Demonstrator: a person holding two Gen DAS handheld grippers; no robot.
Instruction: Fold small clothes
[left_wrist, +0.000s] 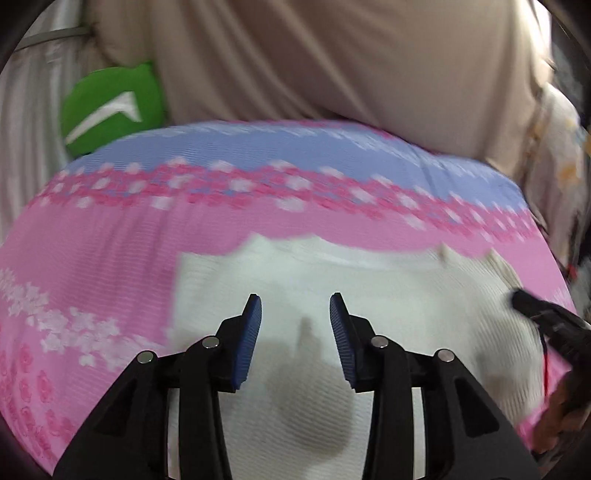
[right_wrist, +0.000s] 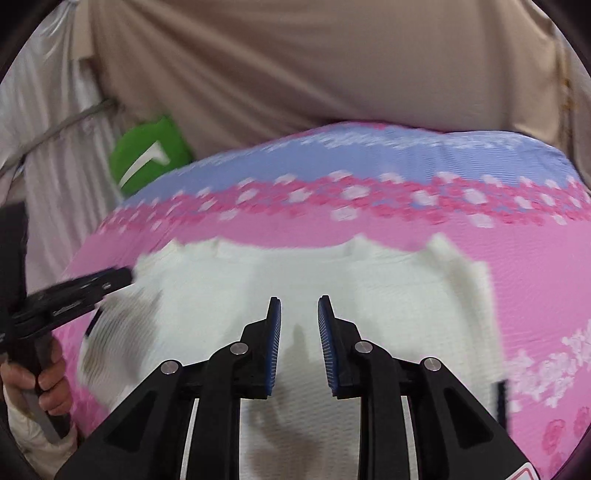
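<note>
Left wrist view first: a white ribbed garment lies spread flat on a pink and lilac floral bedcover, and it looks soft and thick, with a scalloped far edge and a little motion blur over everything. Its left edge runs straight and crisp against the pink; the right side bunches into a rounded lump. Right wrist view shows the same white garment, its far edge wavy, its right edge folded up into a raised ridge.

Room to move: pink cover shows on the left, on the right and beyond the cloth, then the lilac band, then a tan fabric backdrop rising at the far side. A green cushion sits at the far left, tucked between the cover and the backdrop.

Now the tools. Left gripper hovers over the near middle of the garment, jaws parted, nothing between the blue pads. Right gripper hangs over the near middle too, jaws apart with a narrower gap and empty. In the right wrist view the left gripper's black tip reaches the cloth's left edge, the person's hand on its handle.
</note>
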